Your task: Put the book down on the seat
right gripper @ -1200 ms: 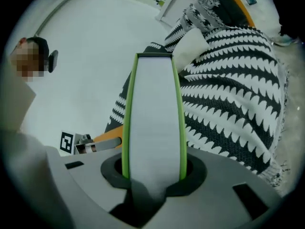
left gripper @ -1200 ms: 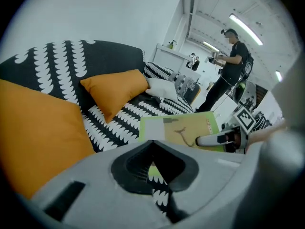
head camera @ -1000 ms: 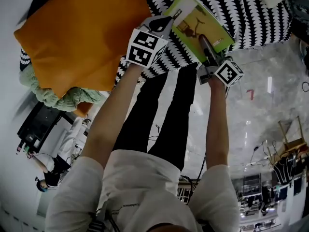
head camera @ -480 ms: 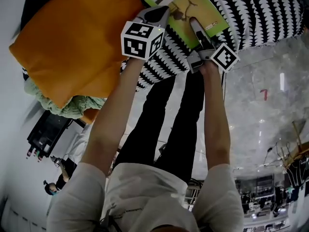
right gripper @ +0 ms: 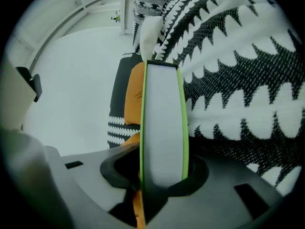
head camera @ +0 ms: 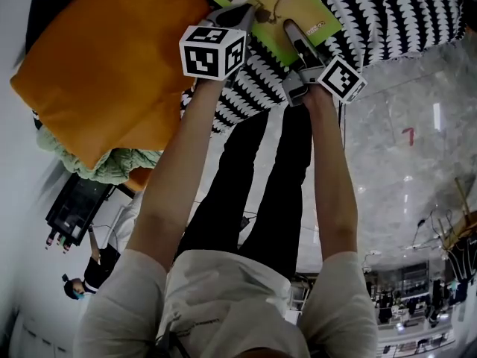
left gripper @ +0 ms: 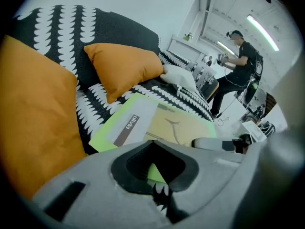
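The book [head camera: 287, 6] has a green cover with a yellow picture and lies over the black-and-white patterned seat [head camera: 387, 21]. My right gripper [head camera: 292, 32] holds its near edge. In the right gripper view the book's grey, green-edged side [right gripper: 163, 118] stands between the jaws, which are opening. My left gripper [head camera: 237, 17] is at the book's left corner with its jaws together. In the left gripper view the book [left gripper: 157, 125] lies flat just beyond the left gripper [left gripper: 159, 180], and a sliver of green cover shows through the gap.
A big orange pillow [head camera: 112, 58] lies left of the book, with a green knitted throw [head camera: 97, 162] under its near end. A second orange pillow [left gripper: 121, 66] and a white cushion [left gripper: 178, 78] sit farther along the seat [left gripper: 95, 113]. A person [left gripper: 238, 66] stands in the background.
Both grippers and the book have moved away from me, farther over the seat and slightly left. The right gripper keeps the book's near edge between its jaws.
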### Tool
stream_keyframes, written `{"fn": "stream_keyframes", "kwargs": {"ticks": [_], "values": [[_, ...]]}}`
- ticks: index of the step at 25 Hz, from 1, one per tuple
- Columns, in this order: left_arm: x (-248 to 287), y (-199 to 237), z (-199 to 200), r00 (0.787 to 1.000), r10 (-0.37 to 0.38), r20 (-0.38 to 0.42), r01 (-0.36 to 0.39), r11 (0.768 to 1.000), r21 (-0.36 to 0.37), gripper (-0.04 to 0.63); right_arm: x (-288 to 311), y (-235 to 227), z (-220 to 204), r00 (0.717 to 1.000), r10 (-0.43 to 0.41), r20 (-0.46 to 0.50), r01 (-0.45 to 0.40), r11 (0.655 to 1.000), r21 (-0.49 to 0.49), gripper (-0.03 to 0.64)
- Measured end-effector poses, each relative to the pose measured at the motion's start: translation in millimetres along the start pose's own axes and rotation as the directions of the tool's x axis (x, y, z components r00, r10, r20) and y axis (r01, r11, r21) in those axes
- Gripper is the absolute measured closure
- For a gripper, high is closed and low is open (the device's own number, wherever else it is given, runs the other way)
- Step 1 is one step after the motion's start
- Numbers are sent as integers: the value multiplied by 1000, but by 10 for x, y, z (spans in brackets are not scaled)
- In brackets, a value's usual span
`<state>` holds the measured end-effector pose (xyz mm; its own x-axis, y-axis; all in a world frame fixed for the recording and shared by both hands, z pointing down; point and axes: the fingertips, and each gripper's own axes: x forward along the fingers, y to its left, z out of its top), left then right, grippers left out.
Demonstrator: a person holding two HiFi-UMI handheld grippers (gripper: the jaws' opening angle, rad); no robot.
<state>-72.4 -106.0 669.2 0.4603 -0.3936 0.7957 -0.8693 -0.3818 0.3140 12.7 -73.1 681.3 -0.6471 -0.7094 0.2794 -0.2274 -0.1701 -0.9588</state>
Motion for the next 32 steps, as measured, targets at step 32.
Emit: {"fn": "stream_keyframes", "kwargs": {"ticks": [32], "values": [[-374, 24, -229, 999, -21, -29, 23, 994, 106, 588, -907, -76, -106, 983, -184, 15, 185, 976, -112, 443]]}}
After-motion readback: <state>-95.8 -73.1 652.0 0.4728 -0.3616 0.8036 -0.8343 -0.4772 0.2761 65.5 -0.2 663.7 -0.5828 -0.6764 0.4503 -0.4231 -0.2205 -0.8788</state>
